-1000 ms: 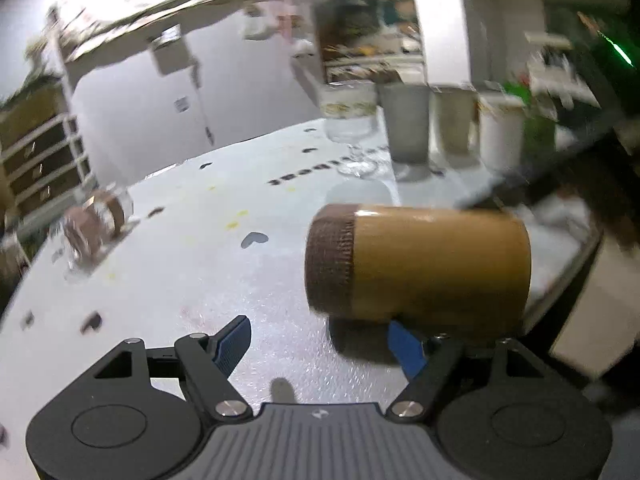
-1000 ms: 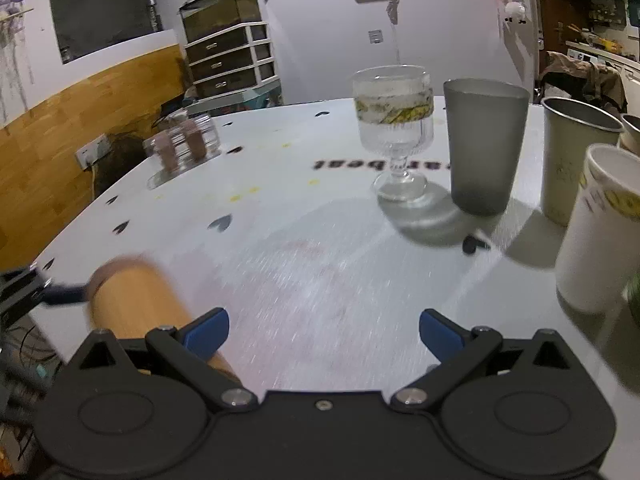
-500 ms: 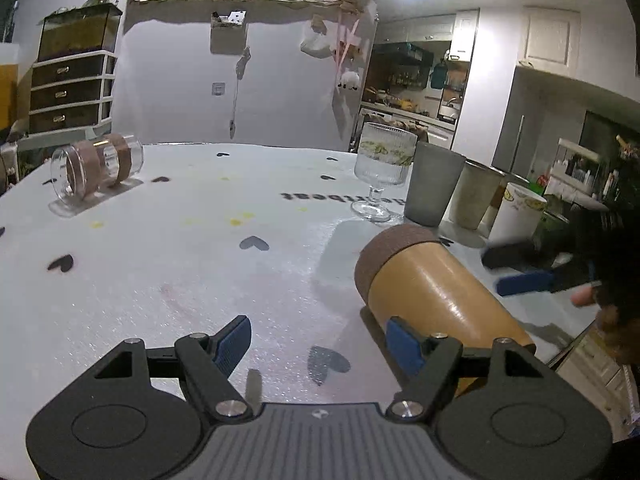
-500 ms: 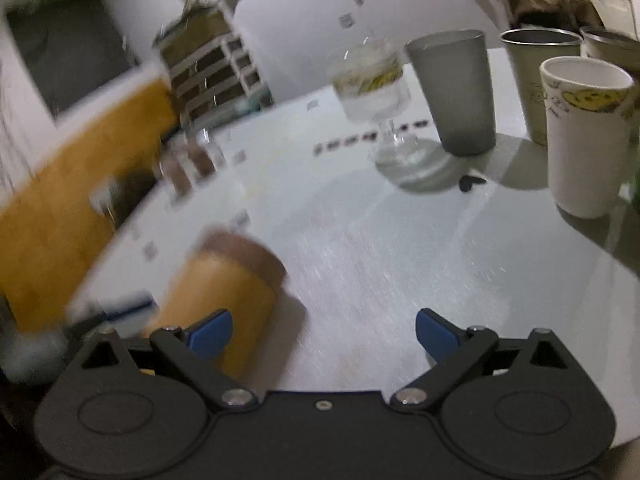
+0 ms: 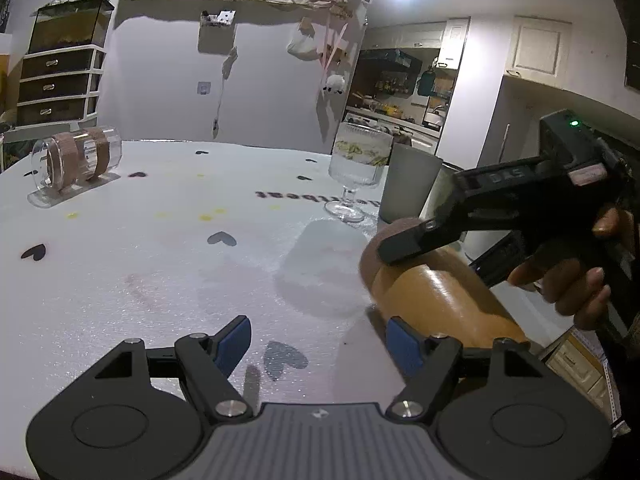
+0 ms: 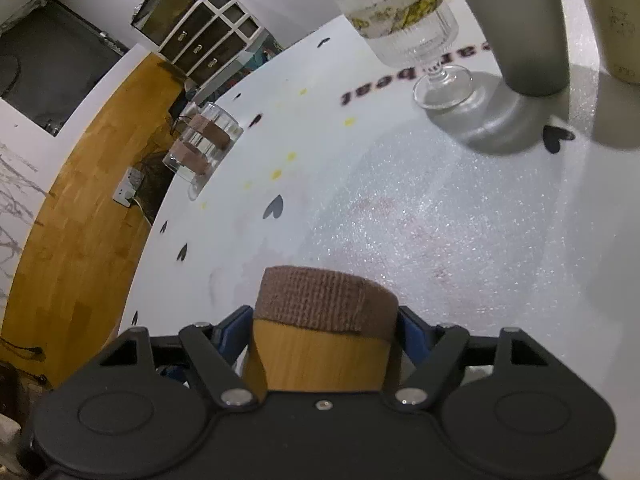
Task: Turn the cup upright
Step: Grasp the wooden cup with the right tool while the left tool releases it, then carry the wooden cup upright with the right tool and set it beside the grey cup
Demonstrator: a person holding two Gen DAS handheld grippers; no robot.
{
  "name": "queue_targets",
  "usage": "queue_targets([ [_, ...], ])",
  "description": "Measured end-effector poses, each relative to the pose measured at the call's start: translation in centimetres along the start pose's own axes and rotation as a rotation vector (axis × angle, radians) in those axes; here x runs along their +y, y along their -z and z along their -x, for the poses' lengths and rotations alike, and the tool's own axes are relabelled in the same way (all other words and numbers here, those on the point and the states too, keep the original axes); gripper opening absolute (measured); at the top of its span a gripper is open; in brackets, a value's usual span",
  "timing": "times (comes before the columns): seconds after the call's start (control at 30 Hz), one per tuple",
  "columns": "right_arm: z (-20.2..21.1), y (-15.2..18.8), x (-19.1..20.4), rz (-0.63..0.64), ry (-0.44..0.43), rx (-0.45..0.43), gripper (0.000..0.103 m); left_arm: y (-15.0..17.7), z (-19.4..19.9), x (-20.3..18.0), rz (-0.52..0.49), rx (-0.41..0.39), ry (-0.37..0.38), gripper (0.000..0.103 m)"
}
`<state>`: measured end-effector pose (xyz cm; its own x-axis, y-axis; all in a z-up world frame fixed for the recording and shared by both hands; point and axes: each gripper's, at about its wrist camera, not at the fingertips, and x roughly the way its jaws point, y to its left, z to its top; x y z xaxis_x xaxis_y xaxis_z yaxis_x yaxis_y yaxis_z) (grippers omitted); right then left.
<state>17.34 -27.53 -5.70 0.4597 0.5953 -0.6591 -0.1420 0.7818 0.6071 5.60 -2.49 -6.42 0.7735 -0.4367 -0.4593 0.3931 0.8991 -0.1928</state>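
Note:
A tan wooden cup [image 6: 320, 344] with a brown fabric band around one end lies tilted on the white table [image 6: 420, 220]. My right gripper [image 6: 326, 330] is shut on the cup, one blue pad on each side of the banded end. In the left wrist view the cup [image 5: 436, 300] lies at the right, with the right gripper [image 5: 404, 246] and the hand that holds it over the cup. My left gripper [image 5: 320, 340] is open and empty just left of the cup, its right pad close to the cup's side.
A clear glass [image 5: 76, 158] with brown bands lies on its side at the far left. A stemmed glass [image 5: 356, 168], a grey tumbler [image 5: 408, 188] and further cups [image 6: 616, 20] stand at the far right. The table edge runs close behind the wooden cup.
The right gripper swung in over the wooden cup and closed on its banded end. The left gripper stayed open beside it.

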Motion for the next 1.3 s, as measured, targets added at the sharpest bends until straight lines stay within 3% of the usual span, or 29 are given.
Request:
queue_targets([
  [0.1,1.7,0.0,0.3,0.051,0.010,-0.042,0.076,0.0,0.3,-0.3,0.000,-0.011,0.004,0.075],
  [0.37,7.4,-1.1,0.5,0.209,0.118,-0.278,0.075,-0.2,0.6,-1.1,-0.016,-0.034,0.006,0.075],
  [0.57,7.1,-3.3,0.5,0.361,0.390,-0.437,0.074,-0.3,0.3,-1.6,-0.017,-0.047,-0.004,0.075],
  [0.63,6.4,-4.2,0.3,0.399,0.495,-0.463,0.074,-0.3,0.4,-1.8,-0.024,-0.048,-0.004,0.075],
  [0.73,6.0,-5.3,-0.4,0.418,0.574,-0.485,0.074,-0.3,0.4,-2.1,-0.031,-0.050,-0.003,0.075],
  [1.07,5.8,-5.4,-0.8,0.427,0.638,-0.490,0.074,-0.5,0.4,-2.9,-0.042,-0.055,0.010,0.076],
  [1.2,6.5,-4.6,-0.5,0.419,0.637,-0.510,0.085,-1.0,0.5,-3.2,-0.045,-0.061,0.003,0.076],
  [1.3,8.1,-3.7,0.5,0.419,0.617,-0.553,0.086,-1.6,0.7,-3.6,-0.047,-0.076,0.000,0.076],
])
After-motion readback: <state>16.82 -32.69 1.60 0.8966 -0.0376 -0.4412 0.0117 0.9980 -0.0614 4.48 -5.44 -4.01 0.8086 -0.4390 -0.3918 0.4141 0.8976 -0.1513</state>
